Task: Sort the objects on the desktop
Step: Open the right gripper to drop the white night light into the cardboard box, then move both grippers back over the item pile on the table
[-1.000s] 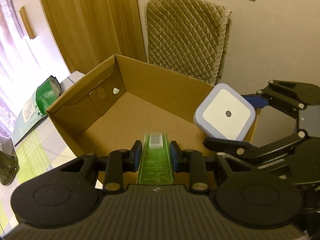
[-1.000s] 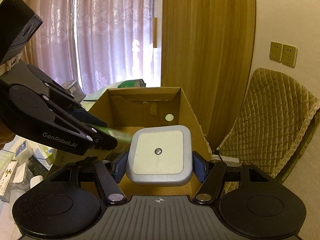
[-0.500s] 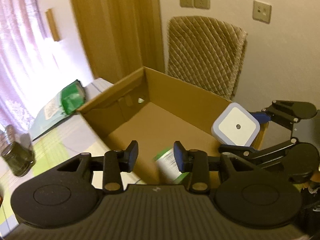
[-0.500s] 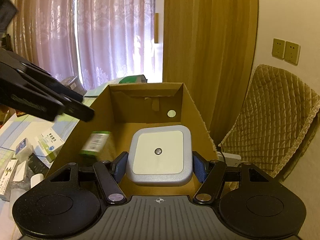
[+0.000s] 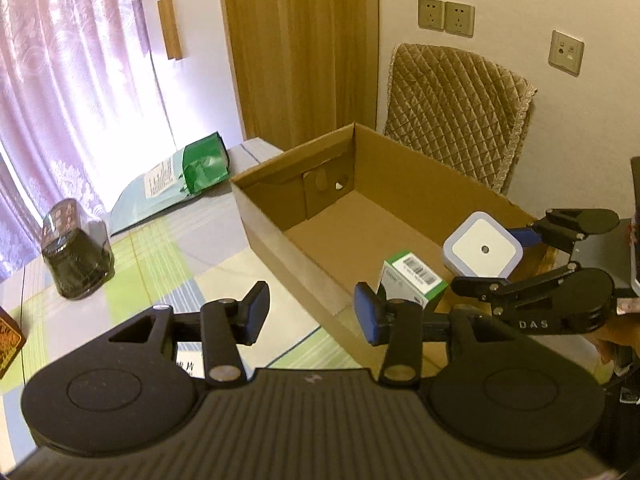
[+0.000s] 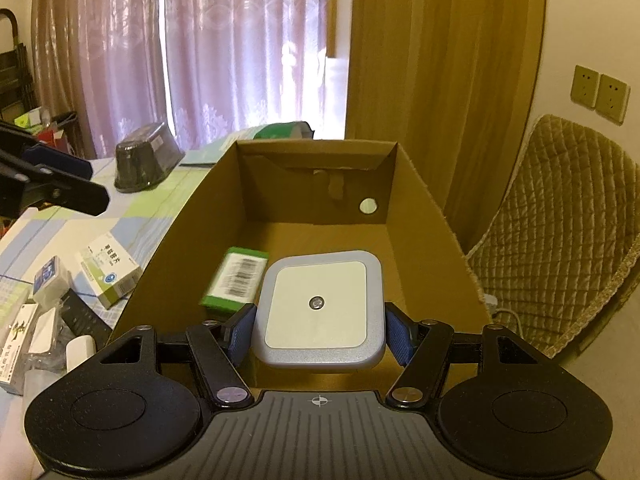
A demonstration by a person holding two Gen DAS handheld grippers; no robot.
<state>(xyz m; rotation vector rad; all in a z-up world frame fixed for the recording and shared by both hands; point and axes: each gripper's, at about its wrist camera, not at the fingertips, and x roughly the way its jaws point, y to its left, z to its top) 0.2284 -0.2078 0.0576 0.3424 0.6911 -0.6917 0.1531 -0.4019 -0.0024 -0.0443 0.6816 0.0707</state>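
An open cardboard carton (image 5: pixel 420 184) (image 6: pixel 312 184) stands on the table. On its floor lies a green and white barcoded box (image 5: pixel 414 280) (image 6: pixel 236 280), touched by nothing. My left gripper (image 5: pixel 312 314) is open and empty, held above the carton's near left corner; in the right wrist view it (image 6: pixel 76 180) shows at the left edge. My right gripper (image 6: pixel 318 332) (image 5: pixel 492 260) is shut on a square white night light (image 6: pixel 316 304) (image 5: pixel 482 248), which hangs over the carton's near end.
A dark wrapped tub (image 5: pixel 78 256) (image 6: pixel 146 160) and a green bag (image 5: pixel 204 162) lie on the checked tablecloth left of the carton. Several small medicine boxes (image 6: pixel 110 274) crowd the table's near left. A quilted chair (image 5: pixel 452 92) (image 6: pixel 560 216) stands behind the carton.
My left gripper opened and let go of the green box, which dropped onto the carton floor, then drew back up and to the left. The right gripper kept the night light in place.
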